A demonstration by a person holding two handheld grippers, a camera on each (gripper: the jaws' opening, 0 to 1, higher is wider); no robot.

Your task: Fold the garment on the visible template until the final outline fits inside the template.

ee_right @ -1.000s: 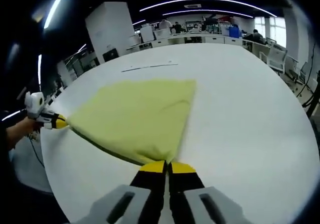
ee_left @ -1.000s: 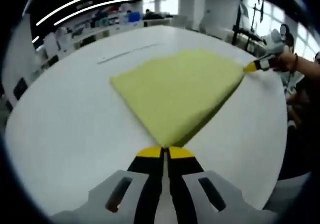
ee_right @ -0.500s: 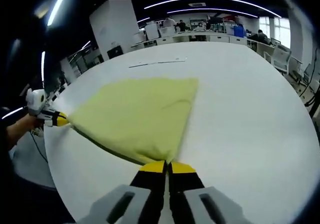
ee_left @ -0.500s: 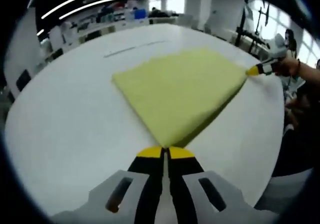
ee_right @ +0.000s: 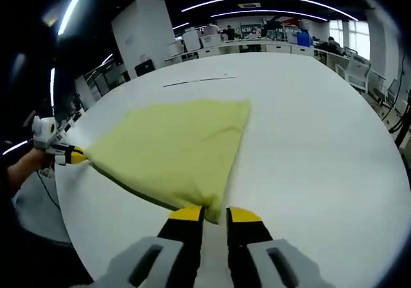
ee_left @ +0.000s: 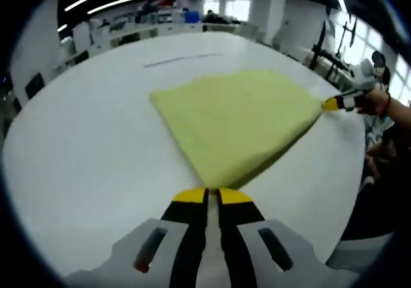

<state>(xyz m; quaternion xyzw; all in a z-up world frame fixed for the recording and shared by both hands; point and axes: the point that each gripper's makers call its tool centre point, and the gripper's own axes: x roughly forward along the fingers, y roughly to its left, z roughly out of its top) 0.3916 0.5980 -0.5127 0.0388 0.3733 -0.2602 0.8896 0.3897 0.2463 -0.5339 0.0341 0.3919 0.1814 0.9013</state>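
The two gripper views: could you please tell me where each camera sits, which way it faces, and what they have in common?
Left gripper view: rides on the left gripper, looking along its shut jaws across the white table at the yellow cloth; the right gripper and a hand show at far right.
Right gripper view: rides on the right gripper, jaws parted at the cloth's near corner; the left gripper and a hand show at far left.
Shared: cloth, table, and a thin dark line beyond the cloth.

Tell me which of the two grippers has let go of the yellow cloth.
The right gripper: its jaws stand apart, the yellow cloth corner free between them. The left gripper pinches its corner shut.
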